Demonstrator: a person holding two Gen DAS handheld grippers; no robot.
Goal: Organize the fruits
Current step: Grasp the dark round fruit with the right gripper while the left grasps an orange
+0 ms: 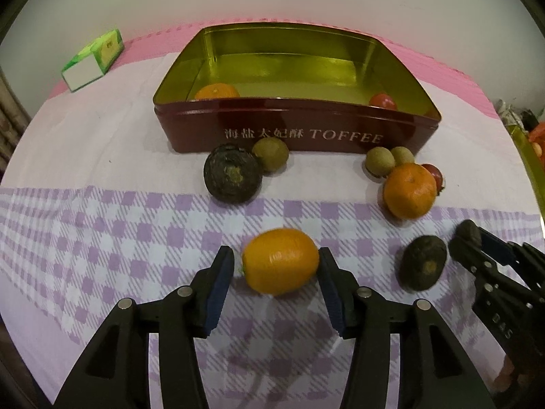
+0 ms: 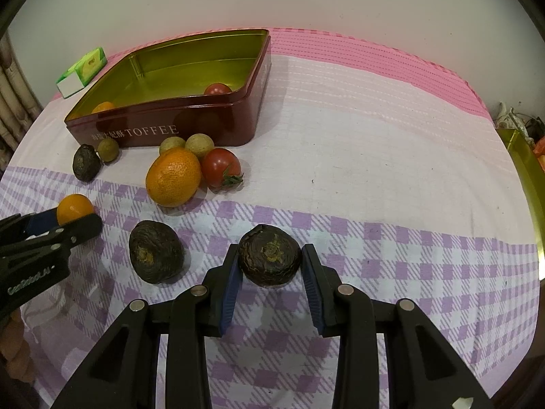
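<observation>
Left tongs [image 1: 276, 266] partly open around the kumquat [image 1: 281, 260]; left pad clear of it, no grip. Right tongs [image 2: 269, 266] clamped on a dark wrinkled fruit [image 2: 269, 255].

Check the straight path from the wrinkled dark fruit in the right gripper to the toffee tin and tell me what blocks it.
The large orange mandarin, red cherry tomato and two tan round fruits sit clustered between the wrinkled dark fruit and the open maroon tin; lifting over them looks necessary.
</observation>
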